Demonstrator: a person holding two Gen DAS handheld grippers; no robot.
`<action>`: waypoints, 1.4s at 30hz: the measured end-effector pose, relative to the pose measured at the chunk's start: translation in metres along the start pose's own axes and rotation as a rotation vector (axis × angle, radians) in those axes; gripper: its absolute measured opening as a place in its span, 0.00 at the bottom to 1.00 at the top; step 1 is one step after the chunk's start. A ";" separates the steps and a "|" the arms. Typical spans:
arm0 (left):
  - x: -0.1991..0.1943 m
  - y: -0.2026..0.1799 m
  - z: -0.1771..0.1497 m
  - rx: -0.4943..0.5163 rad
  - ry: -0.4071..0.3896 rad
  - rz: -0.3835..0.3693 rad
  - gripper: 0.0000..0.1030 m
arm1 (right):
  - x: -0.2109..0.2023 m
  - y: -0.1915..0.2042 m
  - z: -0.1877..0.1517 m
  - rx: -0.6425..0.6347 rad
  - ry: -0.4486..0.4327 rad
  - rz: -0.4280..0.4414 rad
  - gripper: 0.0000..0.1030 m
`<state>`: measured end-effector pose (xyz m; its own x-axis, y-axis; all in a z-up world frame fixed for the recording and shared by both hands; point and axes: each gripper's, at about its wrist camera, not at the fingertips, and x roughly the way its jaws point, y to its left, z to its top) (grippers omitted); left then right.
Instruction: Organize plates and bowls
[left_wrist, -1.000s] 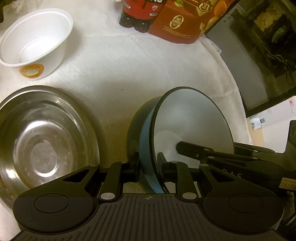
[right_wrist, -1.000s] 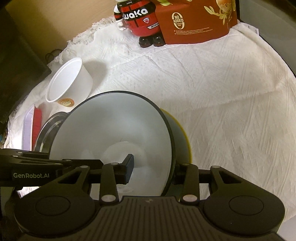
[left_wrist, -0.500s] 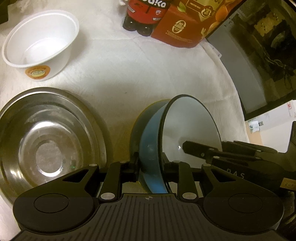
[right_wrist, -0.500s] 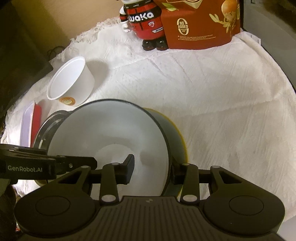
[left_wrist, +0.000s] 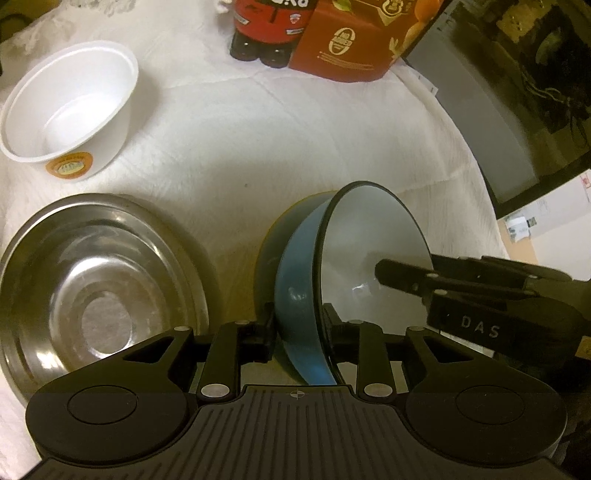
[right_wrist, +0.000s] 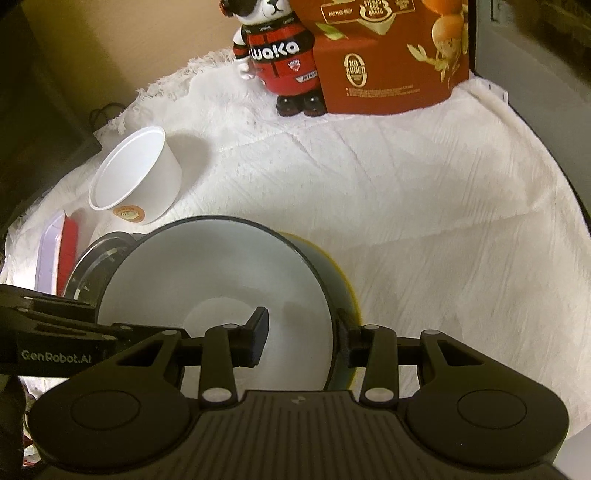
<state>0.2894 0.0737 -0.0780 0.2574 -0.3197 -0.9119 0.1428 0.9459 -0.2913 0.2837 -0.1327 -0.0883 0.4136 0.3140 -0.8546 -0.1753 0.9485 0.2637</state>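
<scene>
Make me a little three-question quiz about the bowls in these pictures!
1. True or false: both tongs, left and right, grip the blue bowl.
2. What colour is the blue bowl inside?
A) red B) white C) black
3. Fill in: the steel bowl sits to the ____ of the blue bowl in the left wrist view.

Key: 1 true; 2 B; 3 left.

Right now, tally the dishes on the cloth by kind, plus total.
Bowls: 2, a blue bowl gripped by the left gripper and right gripper, and a white bowl.
Yellow-edged dish under the blue bowl: 1, bowl or plate unclear.
Steel plates: 1.
Flat trays: 1 red-and-lilac stack, count unclear.
Total: at least 5.
</scene>
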 end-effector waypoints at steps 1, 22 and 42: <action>0.000 -0.001 0.000 0.006 0.002 0.004 0.30 | -0.001 -0.001 0.001 0.001 -0.003 0.000 0.38; -0.017 -0.002 0.018 0.067 -0.023 0.017 0.24 | -0.002 -0.013 0.000 0.093 0.002 0.039 0.39; -0.074 0.103 0.018 -0.329 -0.309 0.010 0.18 | -0.016 0.014 0.063 -0.075 -0.057 0.004 0.41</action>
<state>0.3025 0.1936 -0.0356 0.5377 -0.2650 -0.8004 -0.1597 0.9001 -0.4053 0.3309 -0.1221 -0.0428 0.4622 0.3215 -0.8264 -0.2426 0.9423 0.2308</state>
